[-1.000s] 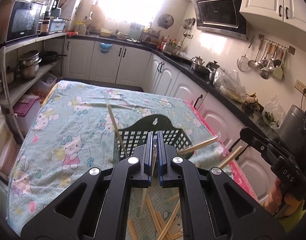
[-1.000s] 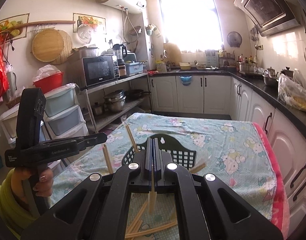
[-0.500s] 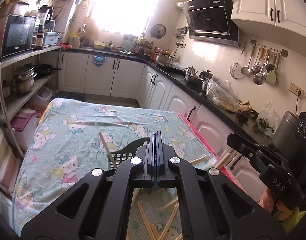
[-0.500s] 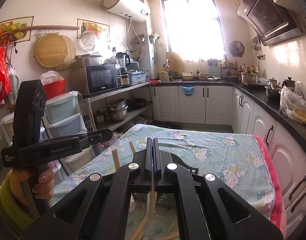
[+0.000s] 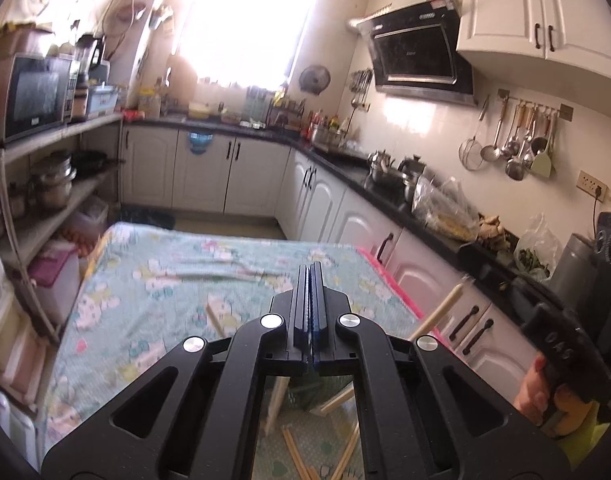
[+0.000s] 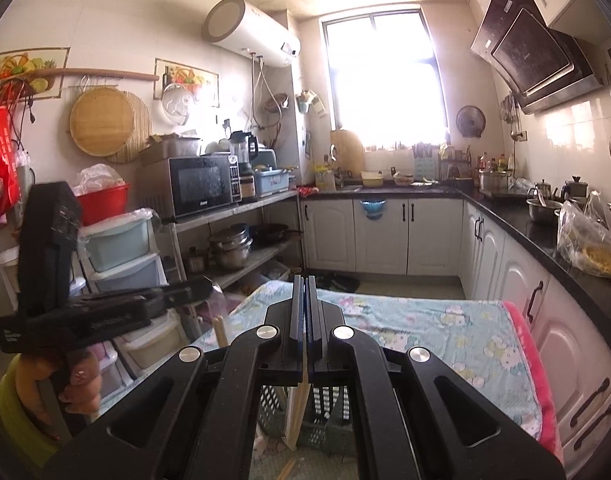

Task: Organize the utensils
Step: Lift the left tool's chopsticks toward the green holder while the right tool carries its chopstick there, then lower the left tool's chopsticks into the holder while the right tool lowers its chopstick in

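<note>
Both wrist views face the window over the shared table (image 5: 153, 280).

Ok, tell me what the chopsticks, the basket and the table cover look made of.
Chopsticks: pale, matt and straight, so probably bamboo or wood. Basket: dark moulded grid with a slight sheen, likely plastic. Table cover: soft printed cloth that wrinkles, likely cotton or a blend; the weave is too blurred to tell.

The left tool (image 5: 310, 276) hides most of the black basket (image 5: 305, 394) beneath it; only a sliver shows through the frame's gap. The chopsticks (image 5: 295, 456) on the desk (image 5: 153, 280) run off the bottom edge. In the right wrist view the basket (image 6: 325, 412) is half covered by the right tool (image 6: 305, 292), whose held chopstick (image 6: 299, 412) has its upper end lost between the pads. The cloth's print is blurred.
</note>
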A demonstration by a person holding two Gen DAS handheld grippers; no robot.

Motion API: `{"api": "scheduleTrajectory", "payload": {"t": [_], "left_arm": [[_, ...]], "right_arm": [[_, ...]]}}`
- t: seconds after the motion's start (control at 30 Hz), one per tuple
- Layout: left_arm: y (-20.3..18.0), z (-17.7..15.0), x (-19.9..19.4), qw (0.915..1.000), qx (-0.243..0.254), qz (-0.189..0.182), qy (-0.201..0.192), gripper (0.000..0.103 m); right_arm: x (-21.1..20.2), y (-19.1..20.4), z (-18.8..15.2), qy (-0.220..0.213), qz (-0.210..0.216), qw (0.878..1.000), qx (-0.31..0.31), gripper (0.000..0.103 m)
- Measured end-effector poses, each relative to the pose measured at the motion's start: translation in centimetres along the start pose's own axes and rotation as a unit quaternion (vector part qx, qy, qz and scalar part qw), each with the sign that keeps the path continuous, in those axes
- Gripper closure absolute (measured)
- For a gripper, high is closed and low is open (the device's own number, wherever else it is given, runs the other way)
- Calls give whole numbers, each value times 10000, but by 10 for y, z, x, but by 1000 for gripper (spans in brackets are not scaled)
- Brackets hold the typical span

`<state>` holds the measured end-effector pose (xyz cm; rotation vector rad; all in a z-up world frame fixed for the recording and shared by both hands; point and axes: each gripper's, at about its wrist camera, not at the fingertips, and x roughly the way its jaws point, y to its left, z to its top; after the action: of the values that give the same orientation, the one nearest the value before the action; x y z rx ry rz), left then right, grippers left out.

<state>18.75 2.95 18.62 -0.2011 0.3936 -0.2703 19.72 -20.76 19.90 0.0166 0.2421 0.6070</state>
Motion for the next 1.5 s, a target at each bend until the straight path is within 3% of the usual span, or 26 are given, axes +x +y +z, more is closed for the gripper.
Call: {"api": "scheduleTrajectory", "payload": {"t": [0.27, 0.6, 1.5], "left_arm": [[-9, 31, -6, 9993, 97, -27, -363, 103], [-11, 47, 12, 9986, 144, 121, -490, 103], [26, -10, 69, 9989, -437, 5, 186, 103]], "right_arm": [[9, -5, 15, -189, -88, 9998, 44, 102], [19, -8, 24, -362, -159, 9992, 111, 102], [57, -21, -16, -23, -331, 9983, 485, 102]]}}
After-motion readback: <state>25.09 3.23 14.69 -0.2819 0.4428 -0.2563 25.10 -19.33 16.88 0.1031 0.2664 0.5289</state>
